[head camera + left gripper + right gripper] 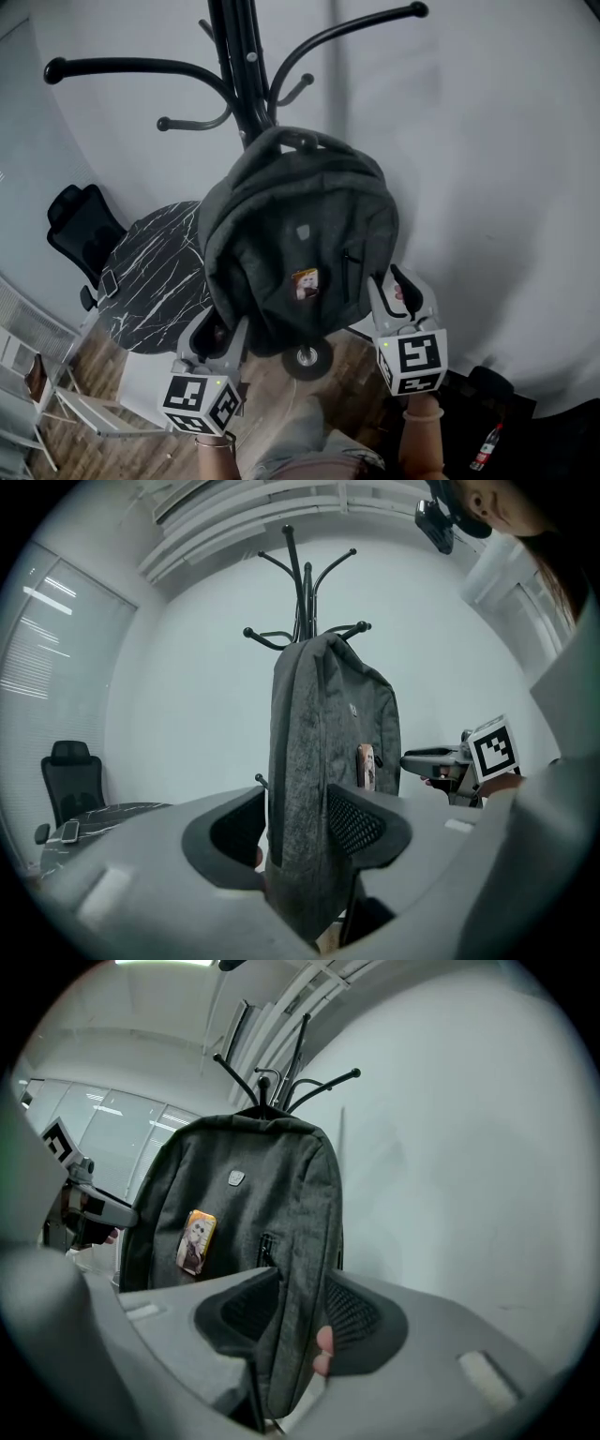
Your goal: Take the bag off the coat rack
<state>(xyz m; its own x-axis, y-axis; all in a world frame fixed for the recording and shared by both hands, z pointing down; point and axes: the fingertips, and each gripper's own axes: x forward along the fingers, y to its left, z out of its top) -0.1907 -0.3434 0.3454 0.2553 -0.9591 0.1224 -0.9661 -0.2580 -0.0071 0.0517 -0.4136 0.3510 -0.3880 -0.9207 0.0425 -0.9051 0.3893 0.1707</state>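
A dark grey backpack [300, 244] hangs by its top loop from the black coat rack [246, 84]; a small picture badge [305, 283] is on its front. My left gripper [214, 333] is at the bag's lower left edge, and in the left gripper view [295, 827] the bag's side [328, 724] stands between its jaws, with a slim gap at the left pad. My right gripper [398, 295] is at the lower right edge. In the right gripper view [295, 1312] the bag's edge [234, 1213] hangs between the jaws, with a gap at the right pad.
A black marble round table [155, 277] and a black office chair [80, 225] stand to the left. The rack's base [307, 356] is on the wood floor below the bag. A white wall is close behind. A red-labelled bottle [485, 448] stands at lower right.
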